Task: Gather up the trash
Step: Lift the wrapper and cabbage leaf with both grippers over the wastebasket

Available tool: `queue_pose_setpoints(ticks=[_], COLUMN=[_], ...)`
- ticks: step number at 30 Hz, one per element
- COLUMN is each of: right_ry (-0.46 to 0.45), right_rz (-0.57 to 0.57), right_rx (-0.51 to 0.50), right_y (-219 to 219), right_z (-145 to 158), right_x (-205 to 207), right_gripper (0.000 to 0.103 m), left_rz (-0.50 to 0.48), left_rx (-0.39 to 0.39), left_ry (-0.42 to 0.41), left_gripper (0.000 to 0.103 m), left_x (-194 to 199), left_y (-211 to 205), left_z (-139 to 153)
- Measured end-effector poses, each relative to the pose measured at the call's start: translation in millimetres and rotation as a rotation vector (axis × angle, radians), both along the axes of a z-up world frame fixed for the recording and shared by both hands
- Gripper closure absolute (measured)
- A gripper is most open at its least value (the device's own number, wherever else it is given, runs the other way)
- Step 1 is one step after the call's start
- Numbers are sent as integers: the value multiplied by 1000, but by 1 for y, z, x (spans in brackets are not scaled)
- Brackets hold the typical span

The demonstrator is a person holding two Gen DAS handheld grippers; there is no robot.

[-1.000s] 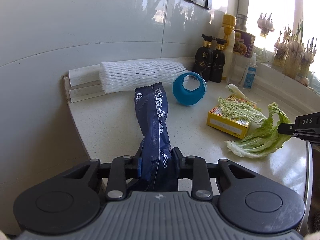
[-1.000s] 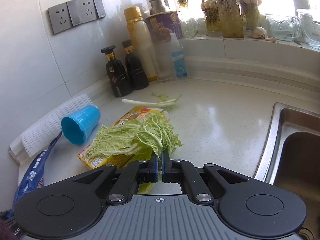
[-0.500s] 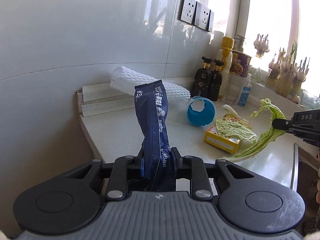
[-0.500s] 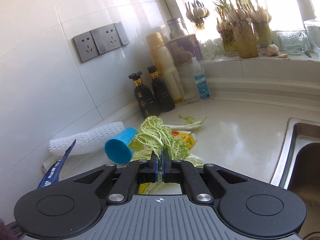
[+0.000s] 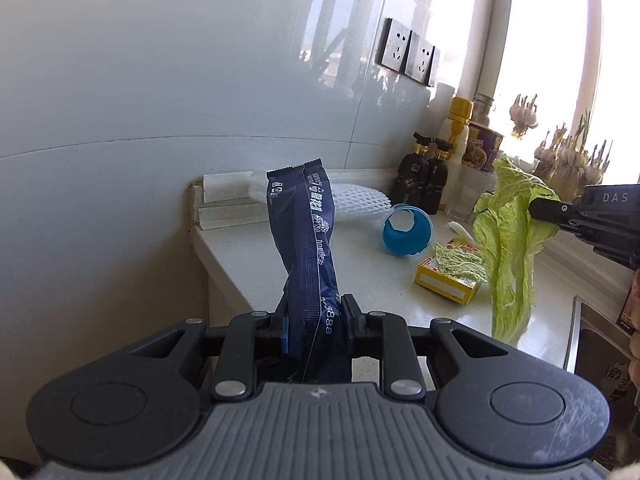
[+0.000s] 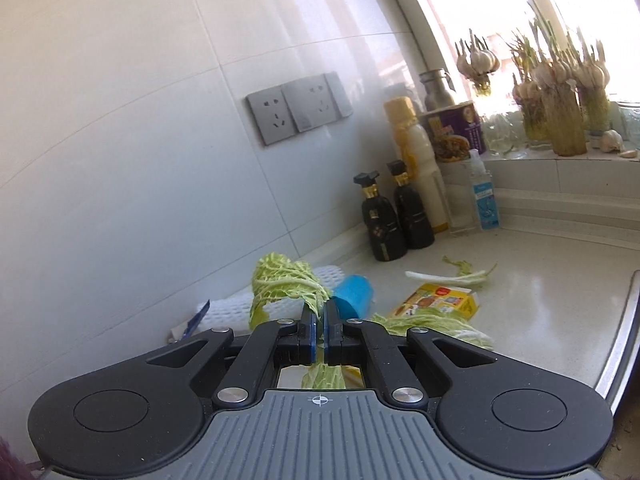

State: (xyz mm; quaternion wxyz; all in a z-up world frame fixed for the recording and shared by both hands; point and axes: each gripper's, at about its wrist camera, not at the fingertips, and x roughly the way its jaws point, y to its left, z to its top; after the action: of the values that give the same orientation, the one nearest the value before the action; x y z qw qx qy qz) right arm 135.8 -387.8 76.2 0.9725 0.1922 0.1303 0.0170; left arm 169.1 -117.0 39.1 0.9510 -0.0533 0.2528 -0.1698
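Note:
My left gripper (image 5: 315,320) is shut on a dark blue snack wrapper (image 5: 308,240) and holds it upright above the counter's left end. My right gripper (image 6: 319,322) is shut on a green cabbage leaf (image 6: 286,280); in the left wrist view the leaf (image 5: 510,248) hangs from it above the counter. On the counter lie a yellow box (image 5: 448,280) with a cabbage piece (image 5: 460,260) on it, a blue cup (image 5: 408,232) on its side and a white foam net (image 5: 356,200). A cabbage stalk (image 6: 452,276) lies beyond the box (image 6: 436,300).
Two dark bottles (image 6: 396,216), a yellow-capped bottle (image 6: 420,168), a purple tub (image 6: 456,132) and a clear blue-labelled bottle (image 6: 484,196) stand at the back corner. Garlic jars (image 6: 560,112) line the window sill. A steel sink (image 6: 624,320) edges the counter on the right.
Both grippers have risen and drawn back from the counter. The wrapper and the cabbage leaf have come up with them; the leaf now hangs free above the counter.

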Motion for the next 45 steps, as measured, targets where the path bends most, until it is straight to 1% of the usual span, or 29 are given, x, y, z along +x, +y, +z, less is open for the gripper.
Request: queue_pose_setpoints(ticks=[7, 11, 19, 26, 30, 33, 38, 45], right_ry=[-19, -28, -30, 5, 26, 48, 99, 187], right_rz=[102, 141, 234, 296, 324, 341, 361, 379], right_rx=[-19, -35, -50, -74, -82, -89, -98, -108], right_y=[30, 50, 92, 134, 154, 167, 182, 201], right_z=[9, 14, 16, 4, -5, -15, -36, -74], right_x=[-7, -11, -17, -20, -21, -21, -18, -10], right_gripper=[101, 101, 101, 101, 101, 101, 101, 101], left_rz=[13, 31, 79, 124, 141, 141, 122, 117], left_rx=[-15, -20, -18, -37, -27, -15, -35, -20], left_ry=[-8, -7, 11, 90, 122, 164, 279, 419], left_gripper=[82, 82, 81, 81, 81, 81, 81, 81], left_x=[-13, -20, -34, -46, -53, -55, -55, -53], left_y=[14, 24, 51, 81, 95, 103, 122, 139], left_z=[3, 3, -1, -12, -23, -32, -56, -93])
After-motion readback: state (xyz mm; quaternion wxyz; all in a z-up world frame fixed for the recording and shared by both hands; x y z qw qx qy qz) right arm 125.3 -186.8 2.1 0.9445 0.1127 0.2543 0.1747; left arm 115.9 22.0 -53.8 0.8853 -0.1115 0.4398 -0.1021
